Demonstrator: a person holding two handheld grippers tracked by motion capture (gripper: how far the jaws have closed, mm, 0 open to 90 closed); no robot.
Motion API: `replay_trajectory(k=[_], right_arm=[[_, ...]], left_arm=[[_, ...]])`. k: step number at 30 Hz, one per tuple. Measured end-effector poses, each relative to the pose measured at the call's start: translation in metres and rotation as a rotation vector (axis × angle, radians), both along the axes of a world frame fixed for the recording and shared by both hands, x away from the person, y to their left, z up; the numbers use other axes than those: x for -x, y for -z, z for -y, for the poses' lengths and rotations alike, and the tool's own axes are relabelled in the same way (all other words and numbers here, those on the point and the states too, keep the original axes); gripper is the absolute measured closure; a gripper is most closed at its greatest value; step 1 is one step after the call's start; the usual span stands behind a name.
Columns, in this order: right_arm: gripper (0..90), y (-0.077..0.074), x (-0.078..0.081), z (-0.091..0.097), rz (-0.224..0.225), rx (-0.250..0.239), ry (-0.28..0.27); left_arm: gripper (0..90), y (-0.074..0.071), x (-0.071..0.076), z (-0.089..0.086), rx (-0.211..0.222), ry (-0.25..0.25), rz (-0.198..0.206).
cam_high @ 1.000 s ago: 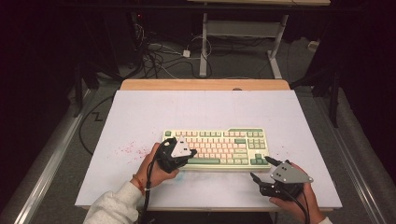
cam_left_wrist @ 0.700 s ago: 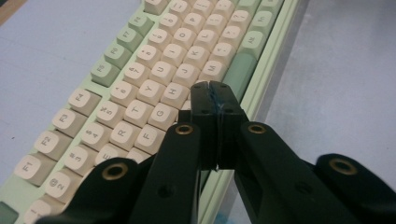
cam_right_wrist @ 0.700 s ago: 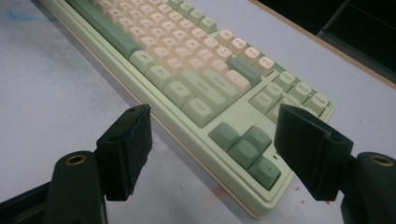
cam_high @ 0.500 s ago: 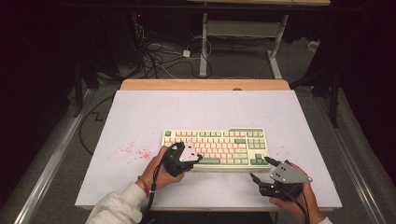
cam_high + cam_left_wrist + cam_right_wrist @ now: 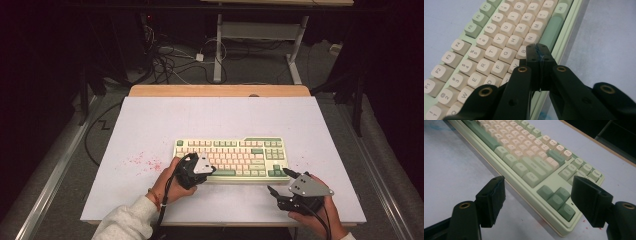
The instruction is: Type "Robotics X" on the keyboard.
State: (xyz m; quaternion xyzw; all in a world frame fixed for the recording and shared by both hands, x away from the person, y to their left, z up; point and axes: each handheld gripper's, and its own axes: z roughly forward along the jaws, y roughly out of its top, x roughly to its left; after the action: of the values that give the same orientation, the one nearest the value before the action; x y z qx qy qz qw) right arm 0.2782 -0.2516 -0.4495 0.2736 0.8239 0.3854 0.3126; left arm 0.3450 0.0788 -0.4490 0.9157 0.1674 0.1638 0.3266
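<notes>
A cream and pale green mechanical keyboard [image 5: 231, 157] lies flat on the white tabletop [image 5: 220, 117], a little near of the middle, with its long side running left to right. It has cream letter keys and green keys at the edges; the long green space bar [image 5: 551, 31] is on its near row.

The left gripper [image 5: 194, 171] is black with a grey plate on top, and the person's left hand [image 5: 172, 181] holds it at the near left part of the keyboard. In the left gripper view its two black fingers [image 5: 534, 56] are pressed together with nothing between them. Their tips stand over the lowest letter row, close to the B key [image 5: 522, 52] and just beside the space bar. If the tips touch a key I cannot tell.

The right gripper [image 5: 283, 182] is held by the right hand [image 5: 320, 217] near the near right corner of the keyboard, over the bare tabletop. In the right gripper view its fingers [image 5: 491, 197] stand wide apart and hold nothing. Between them shows the right end of the keyboard with the green arrow keys [image 5: 557, 198], but the fingers are apart from it.

Small red spots [image 5: 145, 161] mark the tabletop to the left of the keyboard. A sleeve of light grey cloth [image 5: 125, 222] covers the left forearm.
</notes>
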Motion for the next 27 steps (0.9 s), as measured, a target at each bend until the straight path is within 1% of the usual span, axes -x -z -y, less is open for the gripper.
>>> replay_trajectory(k=[11, 13, 16, 27], right_arm=[[28.0, 0.0002, 0.0000, -0.0002, -0.002, 0.000, -0.002], [28.0, 0.0003, 0.0001, -0.0005, -0.003, 0.000, -0.003], [28.0, 0.0003, 0.0001, -0.0005, -0.004, 0.000, -0.004], [28.1, 0.0004, 0.0003, -0.0008, -0.005, 0.003, -0.008]], left_arm=[[86.6, 0.0025, -0.0009, 0.0004, -0.020, -0.003, 0.000], [86.5, 0.0029, -0.0012, 0.0004, -0.016, -0.006, -0.001], [86.6, 0.0040, -0.0021, 0.0001, -0.022, -0.007, -0.005], [86.2, 0.0047, -0.0030, -0.0004, -0.021, -0.012, -0.003]])
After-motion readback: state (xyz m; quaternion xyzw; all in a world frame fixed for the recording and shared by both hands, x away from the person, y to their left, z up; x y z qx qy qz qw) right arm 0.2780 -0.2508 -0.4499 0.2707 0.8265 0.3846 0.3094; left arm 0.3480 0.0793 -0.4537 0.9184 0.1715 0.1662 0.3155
